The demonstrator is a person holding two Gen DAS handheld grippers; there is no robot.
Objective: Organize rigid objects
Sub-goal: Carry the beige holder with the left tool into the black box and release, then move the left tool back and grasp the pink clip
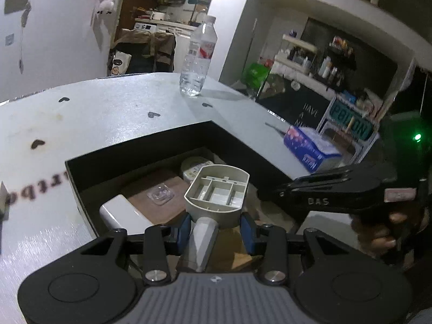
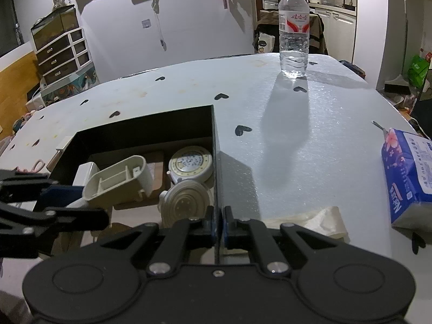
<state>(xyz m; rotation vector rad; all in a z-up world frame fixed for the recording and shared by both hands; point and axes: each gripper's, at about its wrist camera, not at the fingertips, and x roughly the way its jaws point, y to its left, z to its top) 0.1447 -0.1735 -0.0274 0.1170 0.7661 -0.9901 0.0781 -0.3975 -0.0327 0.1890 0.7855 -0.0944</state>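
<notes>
My left gripper [image 1: 216, 228] is shut on a grey plastic scoop-shaped part [image 1: 217, 193] with inner compartments, held by its neck above the open black box [image 1: 167, 137]. The same part [image 2: 118, 179] shows in the right wrist view over the box interior. My right gripper [image 2: 219, 222] is shut on the box's right wall [image 2: 216, 162], pinching its thin edge. Inside the box lie a round dial scale [image 2: 190, 163], a round ribbed white lid [image 2: 185, 202], a white block [image 1: 121, 213] and a brown board [image 1: 159, 189] with a small clear piece [image 1: 159, 194].
A water bottle [image 2: 293, 27] stands at the table's far side. A blue tissue pack [image 2: 409, 178] sits at the right edge, and a crumpled cream wrapper [image 2: 321, 220] lies near my right gripper. The table [image 2: 297, 135] has a white cover with black hearts. Pink scissors [image 2: 36, 166] lie left of the box.
</notes>
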